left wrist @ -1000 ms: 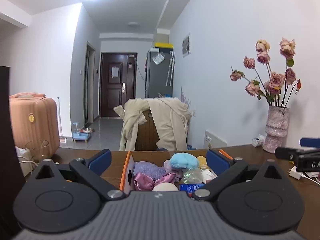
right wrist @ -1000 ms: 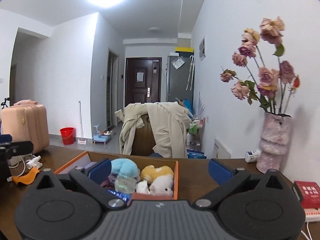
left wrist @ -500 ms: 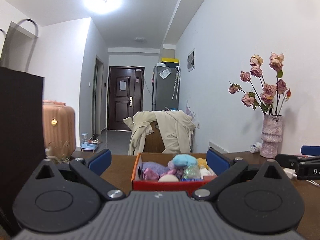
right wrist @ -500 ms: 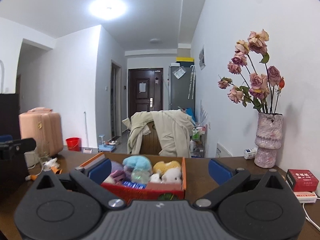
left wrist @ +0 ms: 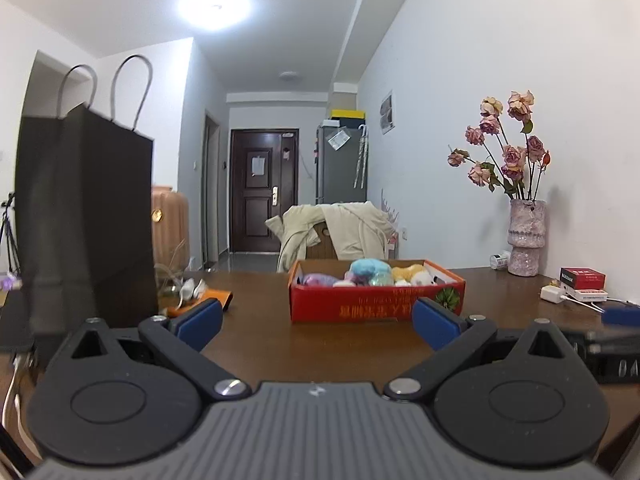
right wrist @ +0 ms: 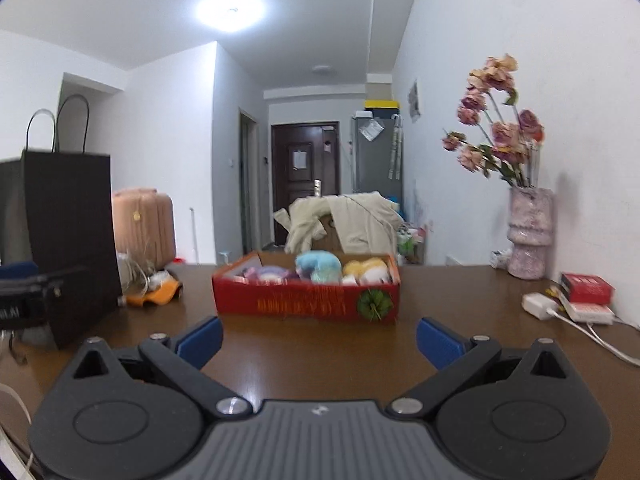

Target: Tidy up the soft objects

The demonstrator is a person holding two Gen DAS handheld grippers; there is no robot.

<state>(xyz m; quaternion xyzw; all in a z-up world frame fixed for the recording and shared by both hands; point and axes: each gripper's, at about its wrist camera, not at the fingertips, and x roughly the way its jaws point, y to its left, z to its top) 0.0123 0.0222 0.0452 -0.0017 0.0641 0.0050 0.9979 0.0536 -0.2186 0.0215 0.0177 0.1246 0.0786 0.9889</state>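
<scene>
A red cardboard box (left wrist: pixel 376 305) (right wrist: pixel 306 299) stands in the middle of the brown table, filled with soft toys: a light blue plush (left wrist: pixel 370 270) (right wrist: pixel 319 265), a yellow one (left wrist: pixel 408 271) (right wrist: pixel 366 268), a purple one (left wrist: pixel 316 279) (right wrist: pixel 267 272). My left gripper (left wrist: pixel 316 322) is open and empty, held low in front of the box and apart from it. My right gripper (right wrist: pixel 318 338) is open and empty too, well short of the box. Each gripper shows at the edge of the other's view.
A tall black paper bag (left wrist: pixel 86 216) (right wrist: pixel 68 236) stands at the left of the table, with an orange item (right wrist: pixel 158 294) and cables beside it. At the right are a vase of dried roses (left wrist: pixel 524 236) (right wrist: pixel 530 236), a red book (right wrist: pixel 586 288) and a white charger (right wrist: pixel 538 306).
Both grippers have pulled back and down from above the box, so its red front side now shows and it looks farther away. The black bag has come into view at the left.
</scene>
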